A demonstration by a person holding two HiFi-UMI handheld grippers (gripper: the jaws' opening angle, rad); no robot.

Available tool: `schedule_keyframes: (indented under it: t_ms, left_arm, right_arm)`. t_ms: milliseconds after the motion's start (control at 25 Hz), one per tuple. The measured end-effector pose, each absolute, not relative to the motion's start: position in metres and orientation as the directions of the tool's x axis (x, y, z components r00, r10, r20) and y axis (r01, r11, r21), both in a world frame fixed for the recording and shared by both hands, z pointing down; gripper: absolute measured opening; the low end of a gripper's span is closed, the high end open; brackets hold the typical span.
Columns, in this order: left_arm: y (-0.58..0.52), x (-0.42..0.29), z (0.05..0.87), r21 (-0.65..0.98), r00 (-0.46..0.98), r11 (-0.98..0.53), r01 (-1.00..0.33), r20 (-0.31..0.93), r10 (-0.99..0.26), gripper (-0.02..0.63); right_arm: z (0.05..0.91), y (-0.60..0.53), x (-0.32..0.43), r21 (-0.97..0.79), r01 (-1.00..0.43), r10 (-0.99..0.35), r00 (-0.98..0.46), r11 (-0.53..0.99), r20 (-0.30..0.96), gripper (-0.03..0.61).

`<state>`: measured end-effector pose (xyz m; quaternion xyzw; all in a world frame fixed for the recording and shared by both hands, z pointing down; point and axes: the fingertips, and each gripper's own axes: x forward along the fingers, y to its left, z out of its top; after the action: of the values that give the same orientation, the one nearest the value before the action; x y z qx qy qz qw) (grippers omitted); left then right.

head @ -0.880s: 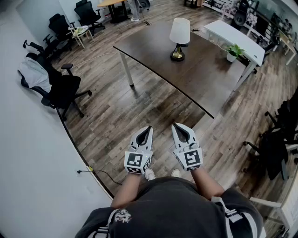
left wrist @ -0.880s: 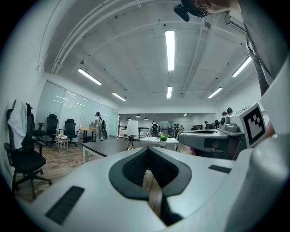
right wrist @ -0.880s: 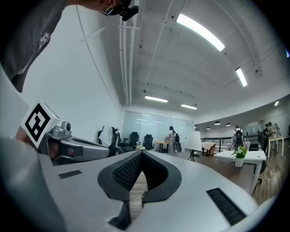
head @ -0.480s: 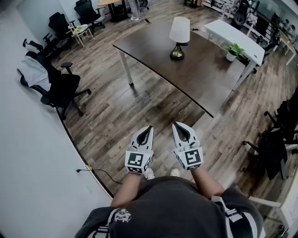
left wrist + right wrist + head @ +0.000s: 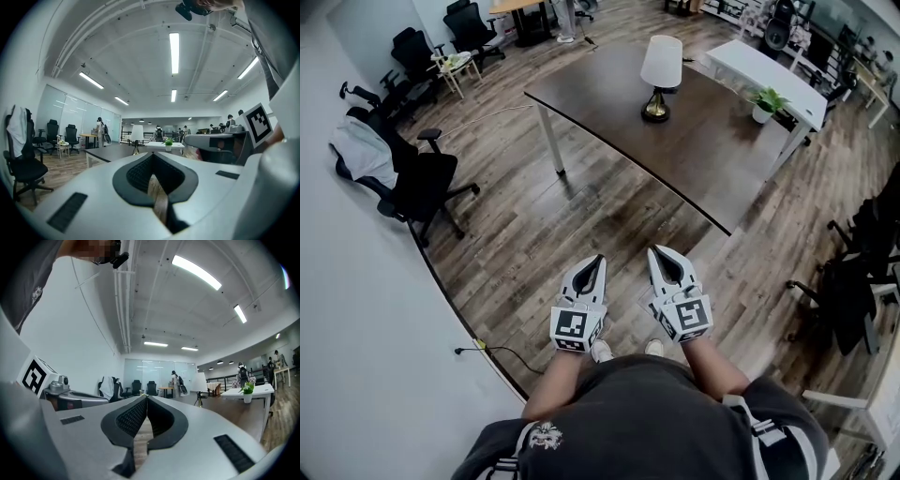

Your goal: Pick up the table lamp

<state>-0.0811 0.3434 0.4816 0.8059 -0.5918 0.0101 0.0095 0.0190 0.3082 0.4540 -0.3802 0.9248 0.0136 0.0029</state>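
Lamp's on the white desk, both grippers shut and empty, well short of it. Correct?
One thing is off: the table lamp stands on the dark brown table, not on the white desk, as the head view shows. The rest holds: the left gripper and the right gripper are shut and empty, well short of it.

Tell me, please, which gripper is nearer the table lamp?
Right, slightly. Both are far from the table lamp; the right gripper sits roughly in line with it, the left gripper farther left.
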Motion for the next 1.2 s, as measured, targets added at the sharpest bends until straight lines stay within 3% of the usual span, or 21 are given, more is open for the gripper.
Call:
schedule_keyframes:
  t_ms: [520,1200]
  left_arm:
    - [0.33,-0.128,0.485,0.009,0.276,-0.276,-0.961,0.019,-0.961,0.006]
    - [0.211,-0.091,0.487,0.005,0.33,-0.33,-0.944,0.017,-0.944,0.006]
  right_arm:
    - [0.45,0.307,-0.005,0.068,-0.755,-0.756,-0.654,0.652,-0.023,0.025]
    - [0.456,0.187,0.017,0.058,-0.746,-0.746,-0.666,0.664,-0.028,0.025]
